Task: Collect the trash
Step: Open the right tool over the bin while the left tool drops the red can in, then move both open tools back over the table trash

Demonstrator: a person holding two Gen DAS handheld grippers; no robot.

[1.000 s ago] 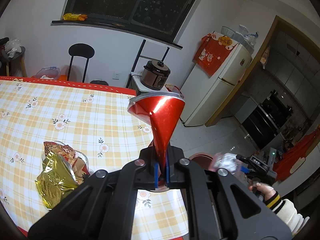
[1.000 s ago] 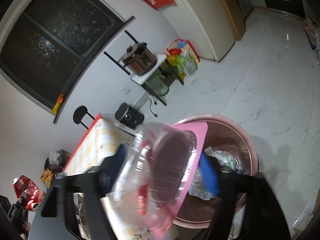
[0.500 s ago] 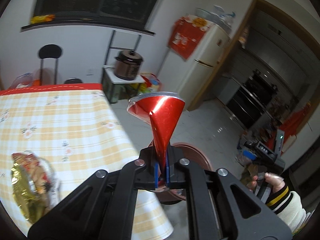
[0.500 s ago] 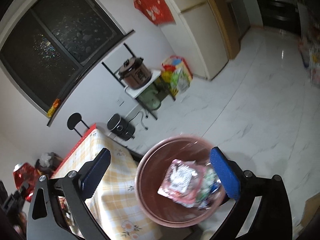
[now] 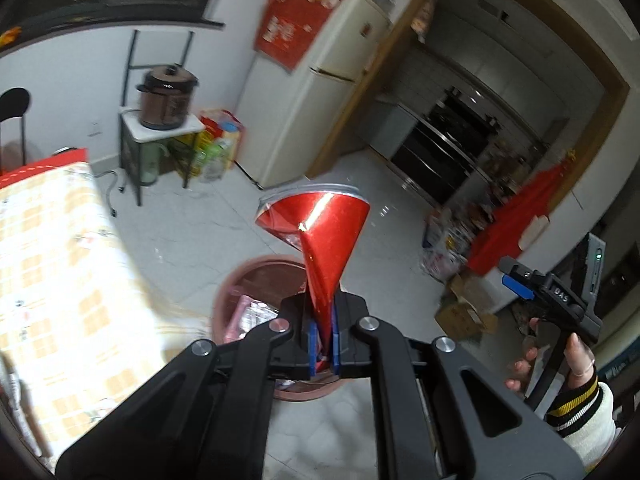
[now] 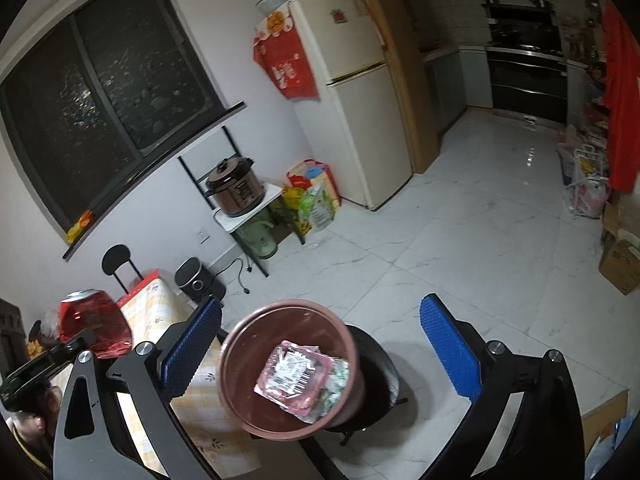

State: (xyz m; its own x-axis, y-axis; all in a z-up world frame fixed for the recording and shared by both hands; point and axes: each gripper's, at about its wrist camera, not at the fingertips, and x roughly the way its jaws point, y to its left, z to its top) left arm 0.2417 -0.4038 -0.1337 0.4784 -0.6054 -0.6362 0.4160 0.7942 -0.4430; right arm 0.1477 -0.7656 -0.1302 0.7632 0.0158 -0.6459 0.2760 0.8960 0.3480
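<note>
The crushed red can (image 5: 320, 236) is pinched flat at its lower end between the blue pads of the left tool (image 5: 324, 340), its silver-rimmed top flaring upward. It hangs in the air above the near rim of the reddish-brown bin (image 5: 256, 280), which shows just behind it in the left wrist view. From the right wrist view the same can (image 6: 94, 326) shows far to the left of the bin (image 6: 244, 344), held up over the counter's corner.

Inside the bin lies a clear plastic tray with a barcode label (image 6: 294, 376), resting on greenish wrappers (image 6: 338, 380). The bin stands on a dark stool (image 6: 380, 376), touching the edge of the yellow checked counter (image 6: 156, 304).

The right tool (image 6: 320, 360) is spread wide, blue pads (image 6: 448, 348) apart on either side of the bin, nothing between them. In the left wrist view that tool (image 5: 556, 296) sits well right of the bin, gripped by a hand (image 5: 560, 360) in a striped cuff.

Beyond the bin: white tiled floor (image 6: 460, 240), a brown cooker (image 6: 236, 188) on a small rack, and a cream fridge (image 6: 352, 100).
</note>
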